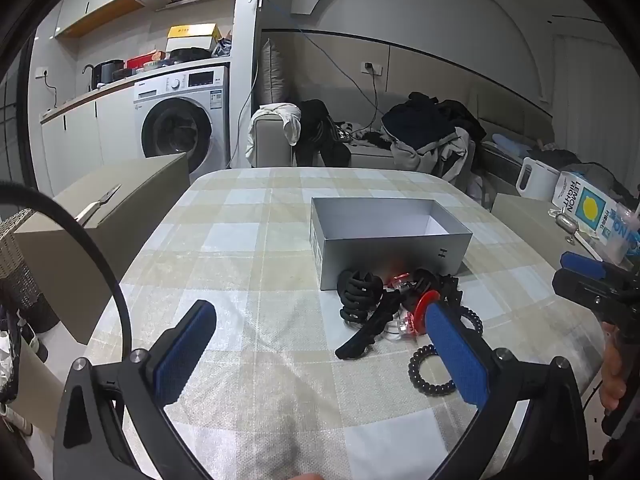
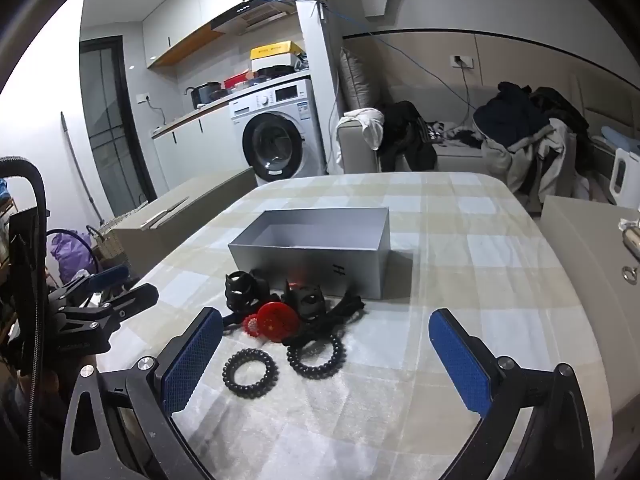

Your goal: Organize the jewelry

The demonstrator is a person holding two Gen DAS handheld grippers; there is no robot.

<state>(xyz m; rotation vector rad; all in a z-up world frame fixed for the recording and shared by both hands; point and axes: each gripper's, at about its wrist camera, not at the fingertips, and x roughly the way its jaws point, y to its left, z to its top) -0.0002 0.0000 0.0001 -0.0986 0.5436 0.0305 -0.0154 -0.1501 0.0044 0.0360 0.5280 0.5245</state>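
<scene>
Checked cloth on bench (image 2: 460, 240). Open grey box (image 2: 320, 256) mid-bench; hair clips and coil ties (image 2: 288, 320) heaped just in front. Left claw (image 1: 320, 360) and right claw (image 2: 324, 356) both spread wide, empty. Washing machine (image 2: 280, 136), cluttered sofa (image 2: 460, 148) behind.

On the checked tablecloth (image 2: 460, 248) stands one open grey box (image 2: 320, 268), with one heap of hair accessories just in front of it. Countable in the heap: two black coil hair ties (image 2: 250, 372), lying side by side at the near edge; one red round piece (image 2: 278, 320); at least two black claw clips (image 2: 242, 286). The tangled black pieces behind the red one cannot be counted reliably.
</scene>
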